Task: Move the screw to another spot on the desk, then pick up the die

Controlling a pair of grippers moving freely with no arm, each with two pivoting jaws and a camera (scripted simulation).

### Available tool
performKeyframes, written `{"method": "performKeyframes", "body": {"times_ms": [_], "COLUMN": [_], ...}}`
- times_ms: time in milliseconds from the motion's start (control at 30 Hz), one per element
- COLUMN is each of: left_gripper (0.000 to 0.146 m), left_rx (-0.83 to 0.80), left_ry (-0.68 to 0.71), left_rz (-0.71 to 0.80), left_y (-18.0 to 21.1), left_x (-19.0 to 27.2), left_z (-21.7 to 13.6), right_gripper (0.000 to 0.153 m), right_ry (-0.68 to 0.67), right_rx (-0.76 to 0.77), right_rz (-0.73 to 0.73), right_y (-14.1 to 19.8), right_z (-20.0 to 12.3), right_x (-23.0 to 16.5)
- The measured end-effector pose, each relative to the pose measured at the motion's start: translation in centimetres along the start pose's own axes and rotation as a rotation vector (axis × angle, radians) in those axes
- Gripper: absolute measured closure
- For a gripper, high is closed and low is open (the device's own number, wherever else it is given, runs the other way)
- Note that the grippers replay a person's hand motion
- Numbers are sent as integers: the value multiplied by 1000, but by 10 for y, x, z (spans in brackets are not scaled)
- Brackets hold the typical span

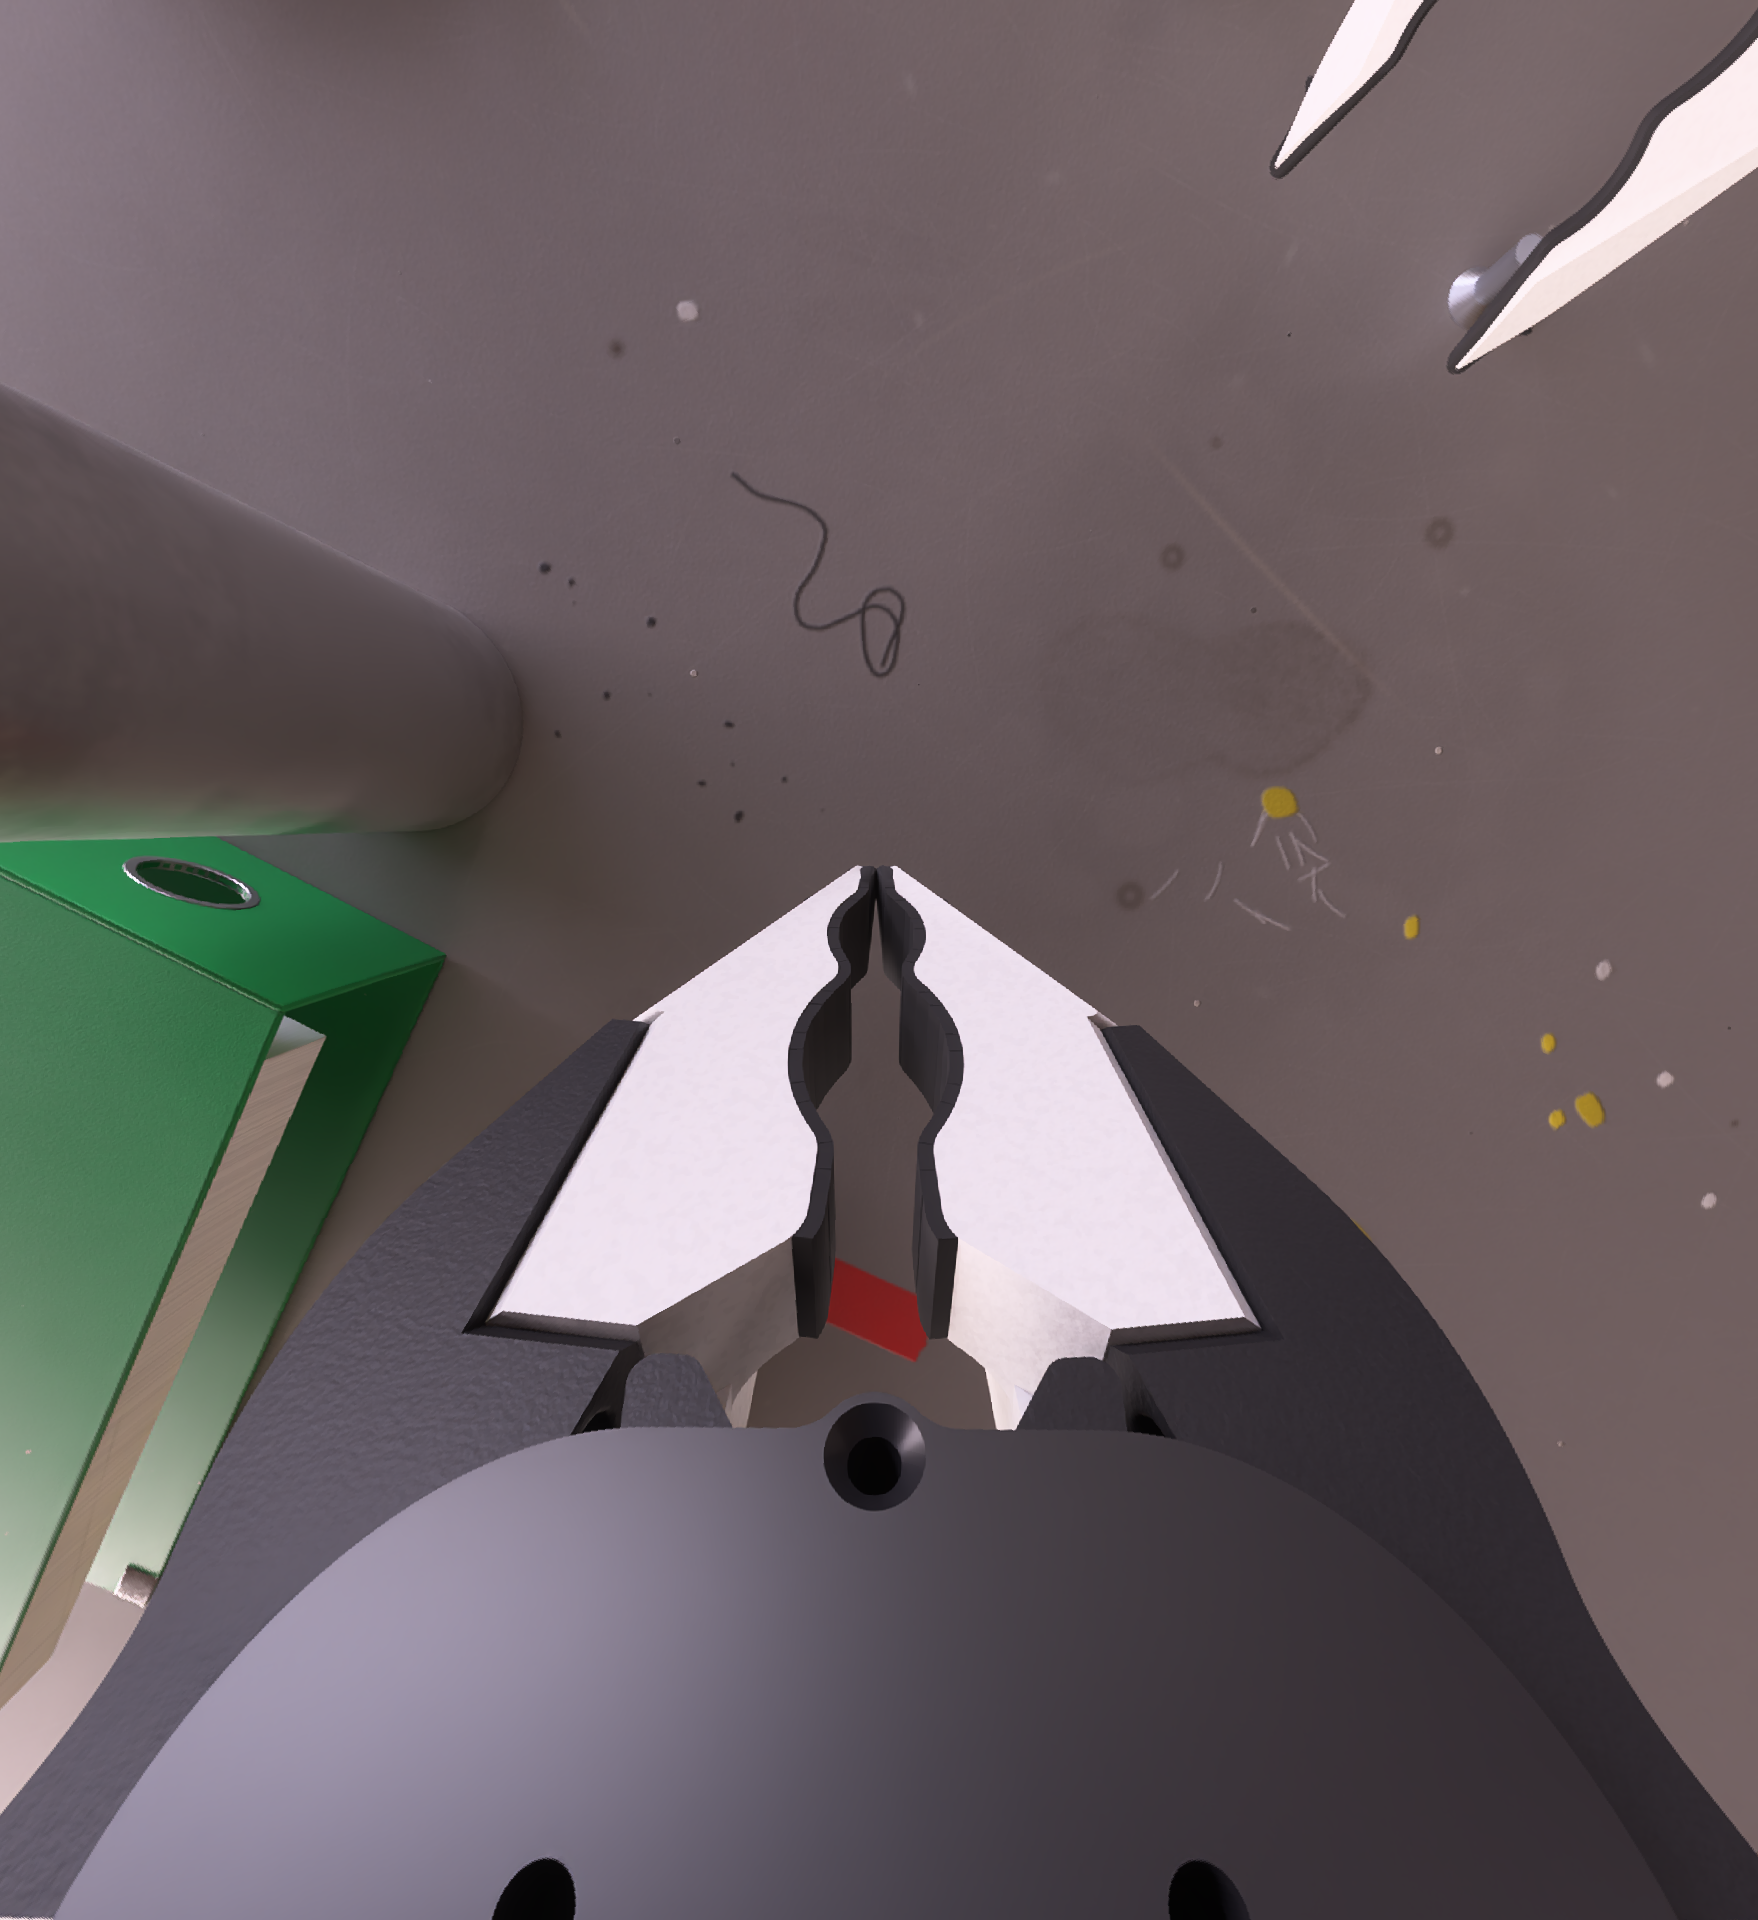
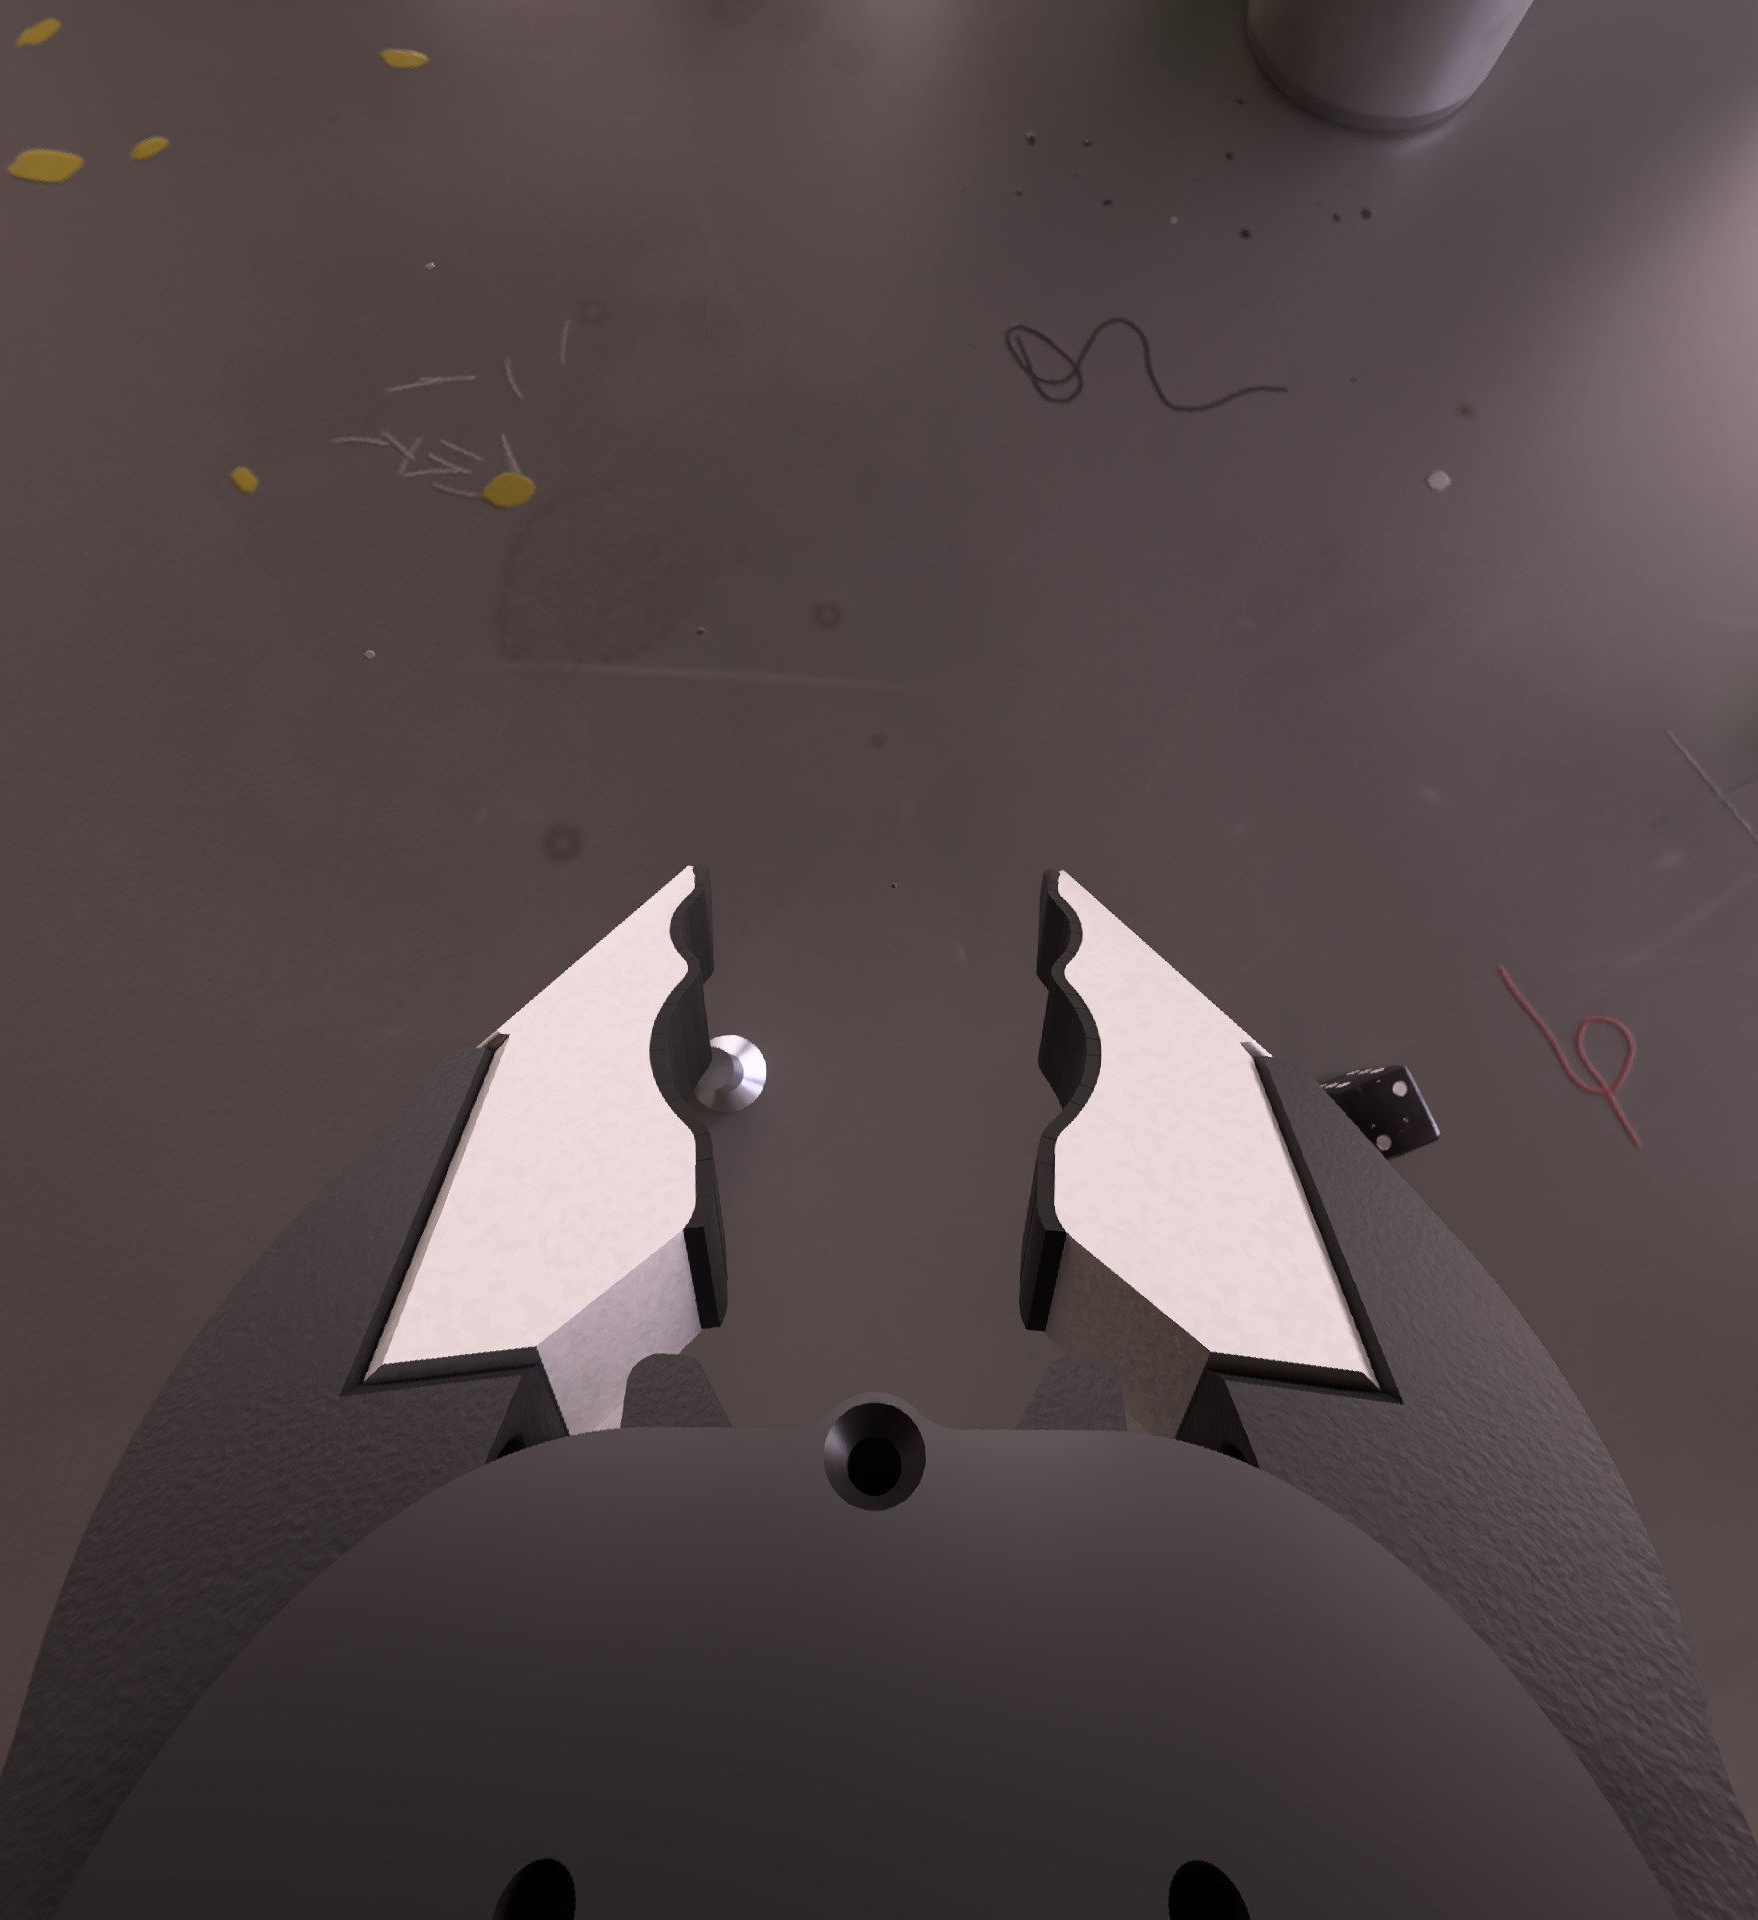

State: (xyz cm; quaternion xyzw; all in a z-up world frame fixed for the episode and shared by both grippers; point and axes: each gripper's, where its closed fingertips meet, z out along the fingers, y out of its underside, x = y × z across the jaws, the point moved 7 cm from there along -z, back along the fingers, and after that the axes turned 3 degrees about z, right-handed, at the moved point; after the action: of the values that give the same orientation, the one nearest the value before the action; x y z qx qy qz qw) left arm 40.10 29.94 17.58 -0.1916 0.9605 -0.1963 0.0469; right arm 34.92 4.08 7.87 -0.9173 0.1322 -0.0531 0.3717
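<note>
In the right wrist view my right gripper (image 2: 875,883) is open above the grey desk. The silver screw (image 2: 731,1072) lies on the desk between its fingers, close against the left finger, which partly hides it. The black die (image 2: 1392,1110) with white pips sits just outside the right finger. In the left wrist view my left gripper (image 1: 877,873) is shut and empty over the desk. The right gripper's white fingers (image 1: 1623,197) show at the top right of that view, with the screw (image 1: 1486,291) beside the nearer one.
A green binder (image 1: 106,1122) lies at the left of the left gripper, under a grey cylinder (image 1: 179,665). A grey cylinder base (image 2: 1384,62) stands at the far right. A red patch (image 1: 875,1307) shows below the left gripper. Yellow specks and scribbles mark the desk.
</note>
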Motion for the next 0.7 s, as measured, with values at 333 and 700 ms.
{"method": "performKeyframes", "body": {"times_ms": [333, 700], "left_gripper": [146, 146], "left_rx": [1, -2], "left_ry": [5, 7], "left_rz": [0, 0], "left_y": [0, 0], "left_x": [0, 0], "left_z": [0, 1], "right_gripper": [111, 123], "right_ry": [-89, -68], "right_rx": [-128, -179], "right_rz": [-11, -34], "right_y": [14, 26], "right_z": [-13, -19], "right_x": [-12, -32]}}
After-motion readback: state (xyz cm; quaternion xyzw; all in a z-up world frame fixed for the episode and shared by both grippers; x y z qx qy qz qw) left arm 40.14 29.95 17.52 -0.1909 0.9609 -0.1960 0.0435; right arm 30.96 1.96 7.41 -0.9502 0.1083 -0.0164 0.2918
